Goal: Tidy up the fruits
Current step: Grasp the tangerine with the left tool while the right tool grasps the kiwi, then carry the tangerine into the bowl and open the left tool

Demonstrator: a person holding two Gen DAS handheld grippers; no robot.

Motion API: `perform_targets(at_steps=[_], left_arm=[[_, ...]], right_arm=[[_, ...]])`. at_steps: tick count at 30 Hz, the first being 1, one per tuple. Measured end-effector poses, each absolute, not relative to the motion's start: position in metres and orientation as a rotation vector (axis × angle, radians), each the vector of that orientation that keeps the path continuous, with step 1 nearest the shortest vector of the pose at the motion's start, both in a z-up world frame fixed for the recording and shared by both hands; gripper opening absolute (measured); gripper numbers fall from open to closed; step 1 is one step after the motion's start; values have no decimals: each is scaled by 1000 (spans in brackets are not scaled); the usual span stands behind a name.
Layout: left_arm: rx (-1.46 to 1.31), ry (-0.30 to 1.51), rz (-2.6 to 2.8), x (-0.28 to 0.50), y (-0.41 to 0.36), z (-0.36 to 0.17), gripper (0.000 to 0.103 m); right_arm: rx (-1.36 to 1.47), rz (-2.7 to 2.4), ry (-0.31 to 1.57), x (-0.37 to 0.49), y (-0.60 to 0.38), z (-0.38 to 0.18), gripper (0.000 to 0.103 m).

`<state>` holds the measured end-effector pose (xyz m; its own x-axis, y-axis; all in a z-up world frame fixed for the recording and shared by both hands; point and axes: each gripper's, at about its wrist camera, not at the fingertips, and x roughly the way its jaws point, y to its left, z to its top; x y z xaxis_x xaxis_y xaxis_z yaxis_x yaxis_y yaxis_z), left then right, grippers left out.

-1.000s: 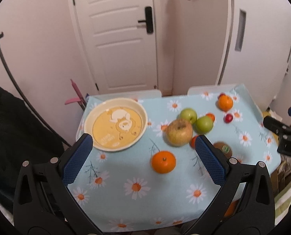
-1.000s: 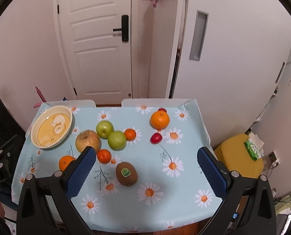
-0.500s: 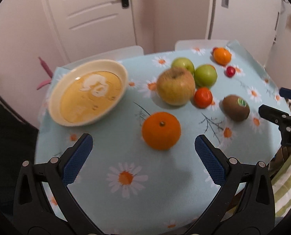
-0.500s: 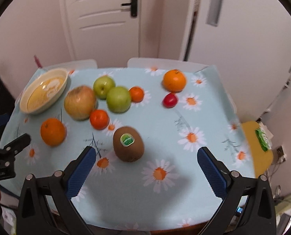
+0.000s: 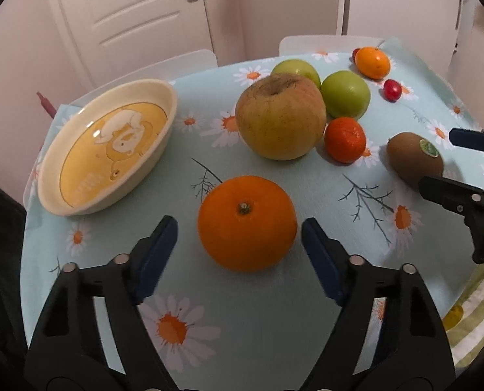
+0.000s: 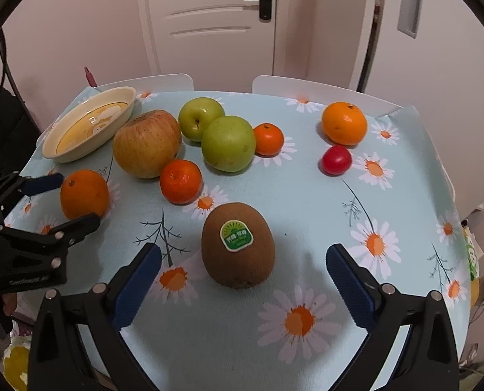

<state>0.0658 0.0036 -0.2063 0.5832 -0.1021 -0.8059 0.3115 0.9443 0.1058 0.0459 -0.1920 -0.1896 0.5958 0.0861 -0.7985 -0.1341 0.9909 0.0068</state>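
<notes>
Left wrist view: the large orange [image 5: 246,223] sits on the desk [image 5: 268,319] between the blue pads of the left gripper [image 5: 238,241], whose jaws are closing but have not yet touched the peel, so nothing is grasped. The jaws straddle the fruit at its widest part, which looks like the setup for a firm pinch across a round, smooth skin. Just beyond lies the cream bowl [image 5: 163,137] with a yellow cartoon base; it is empty, and seems the likely place for the fruit. In the right wrist view the kiwi [image 6: 238,244], sticker up, rests on the daisy cloth between the pads of the right gripper [image 6: 243,268], which stands wide and released, clear of the fruit on both sides. Farther back cluster a big russet apple [image 6: 146,143], two green apples [image 6: 228,143], two tangerines [image 6: 180,181], another orange [image 6: 344,123] and a small red fruit [image 6: 336,159].
</notes>
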Motion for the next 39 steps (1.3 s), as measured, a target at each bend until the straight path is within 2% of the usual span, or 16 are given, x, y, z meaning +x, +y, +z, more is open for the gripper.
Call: perform_targets(at_steps=[2,5,11,20,23,27,39], left_arm=[[252,925,-239,66,2,-208,72],[250,933,-237,66,-1,-209,65],[264,930,-204,64,-5,-210,65],[232,942,-157,56,-2,-210,64],[221,943,-139,52,-1,-210,64],[195,946,-117,49,-1,-208,64],[143,892,-51,38,2,-168,64]], right_arm=[[-56,141,926,48,-192,-192,99],[-61,167,937,52,-192,-195,91],[-85,211,951,56,-191,-199,76],[-94,264,960,60,-189,-202,73],[-105,278,970,63,-187,-206,63],[-143,278,959,64,-186,-206,45],[-138,335,930,61,-185,-172,43]])
